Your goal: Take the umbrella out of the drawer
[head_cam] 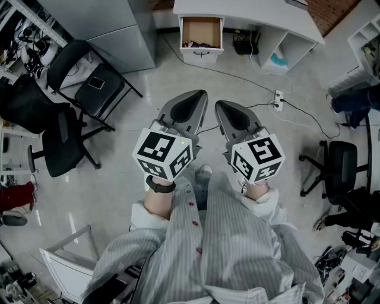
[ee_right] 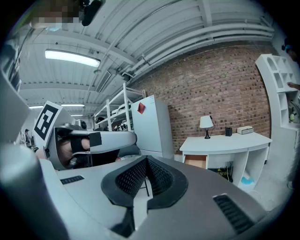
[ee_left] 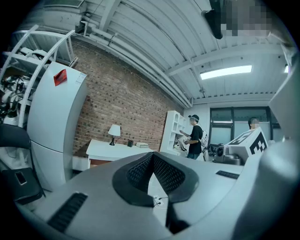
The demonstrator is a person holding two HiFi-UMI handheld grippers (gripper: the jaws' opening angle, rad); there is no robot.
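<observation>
The white desk (head_cam: 249, 13) stands far ahead at the top of the head view. Its drawer (head_cam: 201, 32) is pulled open, and dark items (head_cam: 199, 43) lie at the drawer's front; I cannot tell whether one is the umbrella. My left gripper (head_cam: 193, 98) and right gripper (head_cam: 224, 108) are held side by side over the floor, well short of the desk. Both are shut with nothing between the jaws. The left gripper view looks past the left gripper (ee_left: 152, 159) at the desk (ee_left: 117, 149). The right gripper view looks past the right gripper (ee_right: 146, 161) at the open drawer (ee_right: 196, 161).
Two black chairs (head_cam: 89, 83) (head_cam: 56, 139) stand at the left and an office chair (head_cam: 338, 163) at the right. A power strip with cables (head_cam: 278, 100) lies on the floor before the desk. A grey fridge (head_cam: 113, 24) stands left of the desk. A person (ee_left: 194, 136) stands at a white shelf.
</observation>
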